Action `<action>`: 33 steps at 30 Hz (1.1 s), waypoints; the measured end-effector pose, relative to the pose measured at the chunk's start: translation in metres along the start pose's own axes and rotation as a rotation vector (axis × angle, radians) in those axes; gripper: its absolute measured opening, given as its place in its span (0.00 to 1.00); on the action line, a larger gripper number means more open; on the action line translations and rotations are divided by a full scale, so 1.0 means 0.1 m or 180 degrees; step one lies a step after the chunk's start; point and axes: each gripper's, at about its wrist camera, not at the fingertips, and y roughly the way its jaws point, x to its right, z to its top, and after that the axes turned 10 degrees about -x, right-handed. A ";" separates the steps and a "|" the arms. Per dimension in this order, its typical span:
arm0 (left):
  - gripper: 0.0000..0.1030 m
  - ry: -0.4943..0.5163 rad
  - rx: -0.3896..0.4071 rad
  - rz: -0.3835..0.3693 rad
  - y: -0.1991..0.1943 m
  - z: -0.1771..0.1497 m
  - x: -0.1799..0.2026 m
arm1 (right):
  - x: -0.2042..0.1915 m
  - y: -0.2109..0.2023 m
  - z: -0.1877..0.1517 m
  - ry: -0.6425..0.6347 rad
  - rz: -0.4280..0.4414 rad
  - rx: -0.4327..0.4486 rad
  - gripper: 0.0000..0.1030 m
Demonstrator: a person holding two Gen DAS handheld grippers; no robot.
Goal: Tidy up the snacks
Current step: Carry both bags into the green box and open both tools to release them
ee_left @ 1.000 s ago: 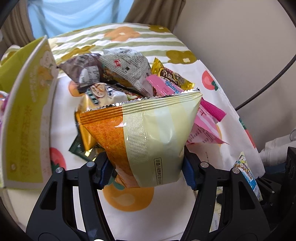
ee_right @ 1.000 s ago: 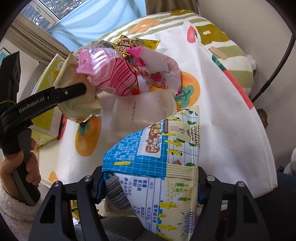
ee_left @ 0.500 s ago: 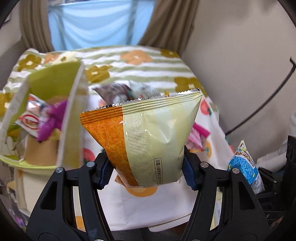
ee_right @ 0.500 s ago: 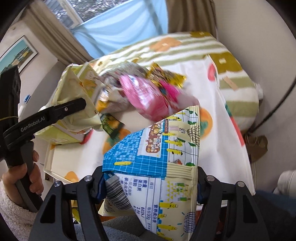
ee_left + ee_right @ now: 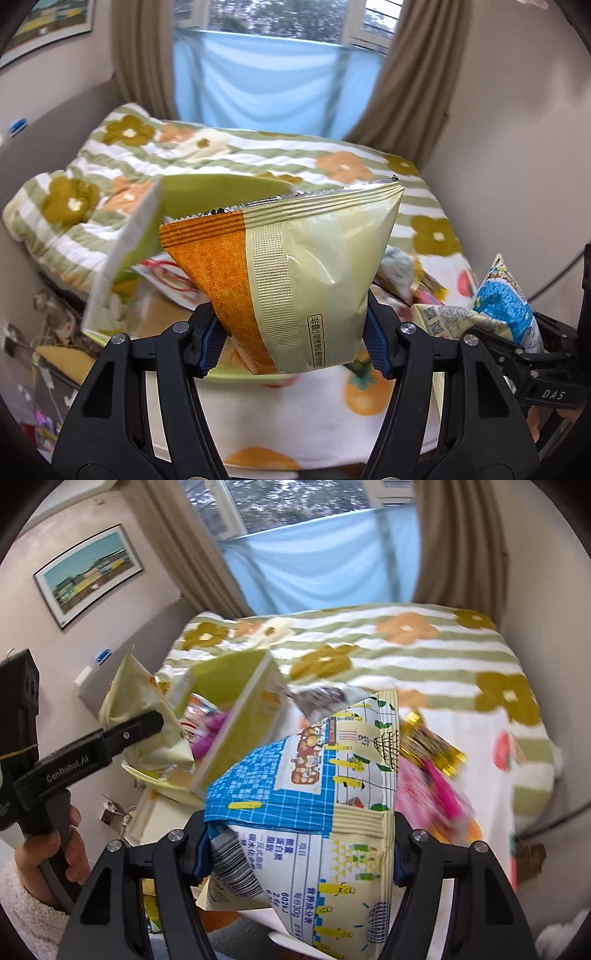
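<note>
- Both hands have just come up off the snack pile on the bed.
- My left gripper (image 5: 293, 347) is clamped on the orange-and-cream bag (image 5: 291, 280), now in front of the green box (image 5: 125, 258) at the bed's left edge.
- My right gripper (image 5: 299, 853) is clamped on the blue corn-print bag (image 5: 317, 797), so drop-off should be next.

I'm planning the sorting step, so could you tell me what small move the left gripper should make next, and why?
Probably carry it a little further toward the green box and over its open top. The left gripper is shut on the orange and cream snack bag, held in the air, and that box already holds other packets. The right gripper also holds a blue and yellow snack bag.
</note>
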 end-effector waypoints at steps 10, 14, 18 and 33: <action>0.58 -0.0119 -0.0109 0.0079 0.37 0.64 -1.07 | -0.78 0.64 0.75 -0.0221 0.0115 -0.0050 0.64; 0.58 -0.0067 -0.0226 0.0019 0.65 0.93 -1.38 | -0.97 0.92 1.04 -0.0220 0.0072 -0.0089 0.64; 0.58 0.0058 -0.0410 -0.0084 0.96 1.13 -1.51 | -1.08 1.17 1.24 -0.0167 -0.0028 -0.0132 0.64; 1.00 0.0196 -0.0561 -0.0227 1.15 1.16 -1.85 | -1.21 1.57 1.54 0.0051 -0.0345 -0.0226 0.64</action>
